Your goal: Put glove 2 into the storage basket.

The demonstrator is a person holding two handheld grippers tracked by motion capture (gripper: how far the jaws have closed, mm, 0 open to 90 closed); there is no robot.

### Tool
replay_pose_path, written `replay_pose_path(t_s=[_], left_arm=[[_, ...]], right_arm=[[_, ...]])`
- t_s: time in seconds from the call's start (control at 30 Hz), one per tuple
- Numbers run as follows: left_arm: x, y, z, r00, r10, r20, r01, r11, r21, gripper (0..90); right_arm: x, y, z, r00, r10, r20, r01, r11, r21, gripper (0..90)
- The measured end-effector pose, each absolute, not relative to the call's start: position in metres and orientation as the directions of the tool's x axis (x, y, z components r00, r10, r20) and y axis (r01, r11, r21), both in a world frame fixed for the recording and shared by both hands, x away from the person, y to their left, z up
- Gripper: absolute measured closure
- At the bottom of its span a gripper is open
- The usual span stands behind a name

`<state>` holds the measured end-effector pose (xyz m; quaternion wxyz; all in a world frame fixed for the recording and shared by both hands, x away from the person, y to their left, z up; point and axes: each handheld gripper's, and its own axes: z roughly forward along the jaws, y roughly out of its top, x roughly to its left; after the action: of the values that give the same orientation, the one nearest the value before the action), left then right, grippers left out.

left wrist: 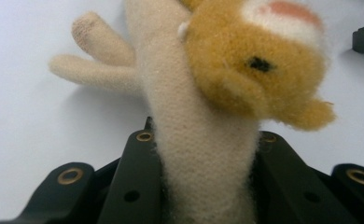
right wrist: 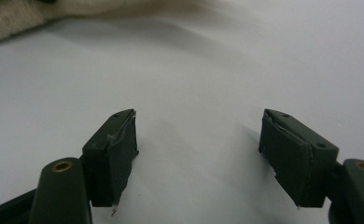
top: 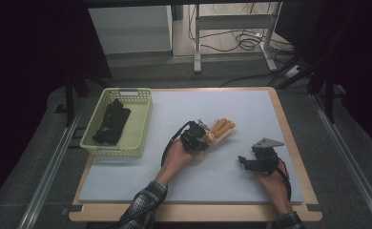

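A plush animal toy (top: pixel 220 128), tan with a cream body, lies on the pale mat near the middle of the table. My left gripper (top: pixel 203 138) is shut on its cream lower end. In the left gripper view the black jaws press both sides of the cream fabric of the toy (left wrist: pixel 208 154), with the tan head and two cream limbs beyond; my left gripper (left wrist: pixel 202 140) shows at the bottom. My right gripper (top: pixel 243 160) rests on the mat to the right, pointing at the toy. Its jaws stand open in the right gripper view (right wrist: pixel 199 135), with nothing between them.
A pale green plastic basket (top: pixel 127 91) stands at the mat's left edge with a black cloth item (top: pixel 111 122) inside. The blue-grey mat (top: pixel 212 176) covers a wooden board. Beyond the table's far edge are a floor with cables and metal table legs.
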<state>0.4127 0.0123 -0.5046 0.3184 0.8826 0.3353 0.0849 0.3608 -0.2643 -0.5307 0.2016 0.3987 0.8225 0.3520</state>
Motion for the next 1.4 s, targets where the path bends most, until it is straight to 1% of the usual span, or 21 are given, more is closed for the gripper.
replay_pose_path(t_s=[0.47,0.7,1.0,1.4], left_arm=[[0.408,0.041,-0.47,0.72,0.69,-0.076,0.556,-0.508,0.658,73.9],[0.407,0.06,-0.452,0.693,0.719,-0.062,0.566,-0.488,0.664,73.7],[0.407,0.095,-0.428,0.646,0.762,-0.043,0.585,-0.458,0.669,73.5],[0.406,0.151,-0.401,0.545,0.839,-0.001,0.618,-0.4,0.677,73.1]], right_arm=[[0.361,-0.264,-0.531,-0.599,0.799,-0.054,0.513,0.434,0.74,26.5],[0.361,-0.264,-0.531,-0.597,0.801,-0.052,0.516,0.433,0.739,26.2],[0.361,-0.264,-0.531,-0.596,0.801,-0.053,0.515,0.432,0.741,25.7],[0.361,-0.264,-0.531,-0.594,0.803,-0.054,0.515,0.431,0.74,25.3]])
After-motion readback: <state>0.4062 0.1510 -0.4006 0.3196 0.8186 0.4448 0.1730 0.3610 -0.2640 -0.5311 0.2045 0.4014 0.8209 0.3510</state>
